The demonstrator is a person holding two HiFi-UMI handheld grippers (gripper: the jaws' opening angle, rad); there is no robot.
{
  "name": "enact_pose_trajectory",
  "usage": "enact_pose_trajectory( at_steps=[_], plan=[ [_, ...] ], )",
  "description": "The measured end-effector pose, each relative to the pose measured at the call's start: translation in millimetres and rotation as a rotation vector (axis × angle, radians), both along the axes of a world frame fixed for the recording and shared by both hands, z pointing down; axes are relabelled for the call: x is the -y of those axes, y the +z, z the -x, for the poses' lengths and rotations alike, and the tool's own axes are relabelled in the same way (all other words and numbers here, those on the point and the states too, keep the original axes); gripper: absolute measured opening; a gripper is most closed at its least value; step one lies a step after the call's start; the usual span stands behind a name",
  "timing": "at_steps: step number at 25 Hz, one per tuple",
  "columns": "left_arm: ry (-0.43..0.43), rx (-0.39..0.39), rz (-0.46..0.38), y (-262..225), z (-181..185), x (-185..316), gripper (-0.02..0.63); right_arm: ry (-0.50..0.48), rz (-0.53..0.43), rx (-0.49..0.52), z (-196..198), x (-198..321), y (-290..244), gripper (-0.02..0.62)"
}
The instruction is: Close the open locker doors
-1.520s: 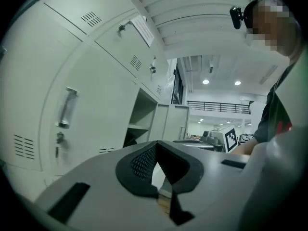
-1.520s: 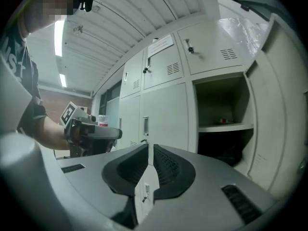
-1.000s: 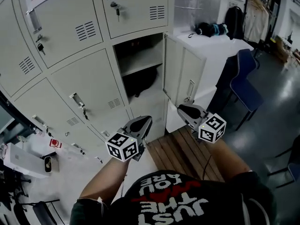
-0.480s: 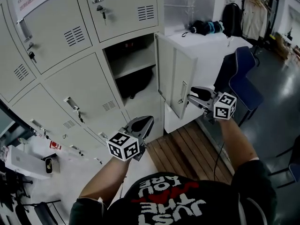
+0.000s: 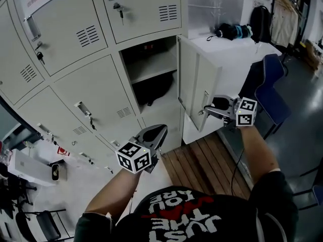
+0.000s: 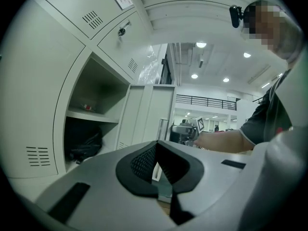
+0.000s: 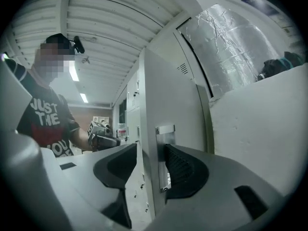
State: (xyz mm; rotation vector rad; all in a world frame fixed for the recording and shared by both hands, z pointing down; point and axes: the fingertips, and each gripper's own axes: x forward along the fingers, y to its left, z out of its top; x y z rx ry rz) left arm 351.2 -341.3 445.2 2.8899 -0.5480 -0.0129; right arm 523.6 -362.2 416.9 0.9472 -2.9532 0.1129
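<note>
- The wall of lockers (image 5: 86, 84) fills my head view. The doors I can see are shut except for the middle compartment (image 5: 151, 59), which gapes with a shelf and a dark bag (image 5: 154, 89) inside.
- Its door (image 5: 194, 79) stands swung far out to the right. It is no nearer its frame than it was a second ago, so the thing I have to close has not started moving.
- The right gripper (image 5: 209, 110) is what has changed. A second ago it hung low, below the door, with its fingers clenched. Now it has come up to the door's free edge, level with the handle (image 7: 165, 143).
- Its fingers (image 7: 185, 170) are opening and stand released, one on each side of the door's edge. The handle plate is just beside the ridged one, and I see neither finger pressing on the metal.
- The left gripper (image 5: 155, 134) hangs where it was, low in front of the lower lockers and well apart from the door, its fingers (image 6: 139, 162) clenched on nothing.
- My reading is that the approach is done and the closing has not begun. Next I either nip that edge or push the door flat toward its frame.
</note>
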Motion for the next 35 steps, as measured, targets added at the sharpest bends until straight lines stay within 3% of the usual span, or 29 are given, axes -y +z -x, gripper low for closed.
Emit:
enact_pose_trajectory(
  at_steps=[16,35],
  plan=[
    [-0.031,-0.016,-0.005,-1.8,27.2,9.5,0.008,-0.21,-0.014,-0.077,89.4,5.4,3.6,0.204],
    [-0.134,-0.021,0.012,6.1,100.7,40.1,0.008,-0.264,-0.039,-0.113,169.3,61.3,6.4,0.113]
  ],
)
